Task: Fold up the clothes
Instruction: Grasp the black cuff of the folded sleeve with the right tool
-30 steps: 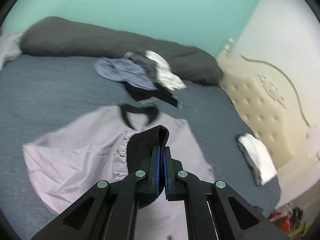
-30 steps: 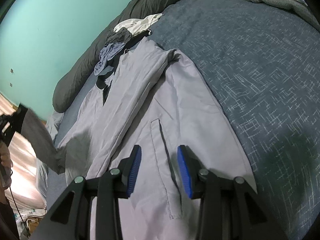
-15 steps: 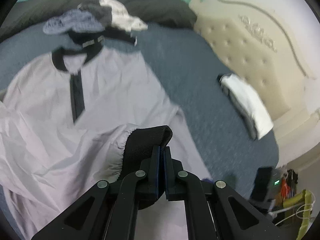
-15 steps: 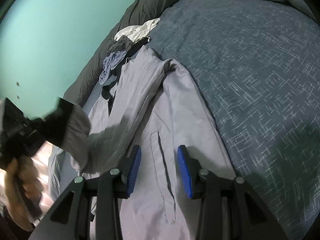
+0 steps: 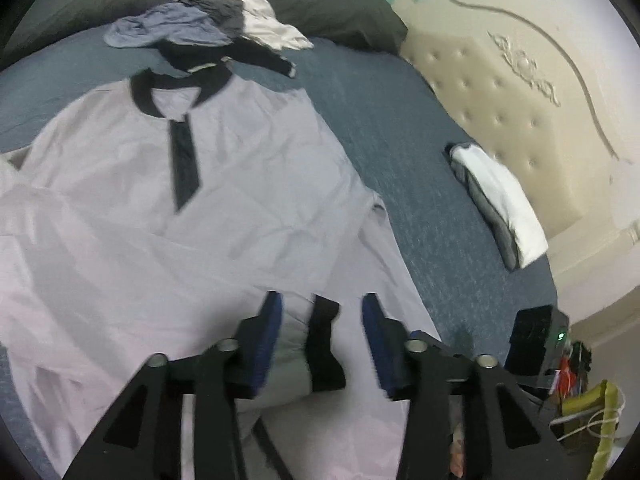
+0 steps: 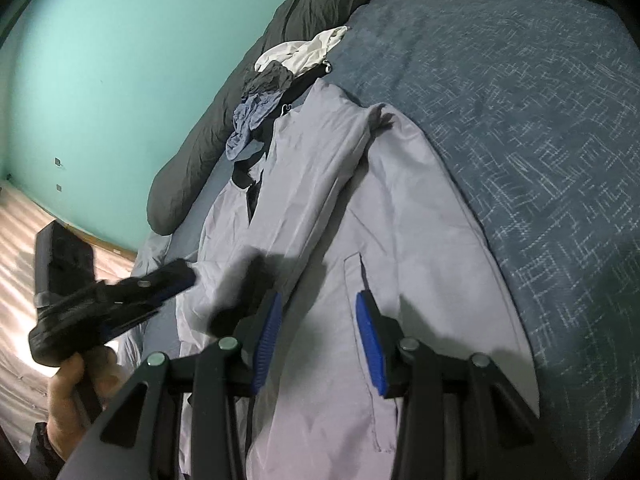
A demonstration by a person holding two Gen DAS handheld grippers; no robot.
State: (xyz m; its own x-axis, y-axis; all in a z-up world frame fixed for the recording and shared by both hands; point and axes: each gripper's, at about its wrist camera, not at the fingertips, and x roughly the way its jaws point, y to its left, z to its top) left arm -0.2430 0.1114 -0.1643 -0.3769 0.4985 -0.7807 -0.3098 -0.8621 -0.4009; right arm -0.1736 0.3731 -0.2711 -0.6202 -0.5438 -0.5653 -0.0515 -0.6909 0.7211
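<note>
A pale lilac jacket with a black collar and placket lies spread on the blue bedspread. My left gripper stands open over the jacket's lower part, and the sleeve's black cuff lies loose between its blue pads, one sleeve folded across the body. In the right wrist view the same jacket runs away from me. My right gripper hangs open over its pocket slit, holding nothing. The left gripper shows at the left, held by a hand.
A heap of unfolded clothes lies beyond the collar against a dark grey bolster. A folded white and grey stack rests near the beige tufted headboard. Clutter sits past the bed's right edge.
The left gripper carried the cuff across the jacket, then opened and let it go; the cuff now lies on the body. The right gripper stayed open and hardly moved.
</note>
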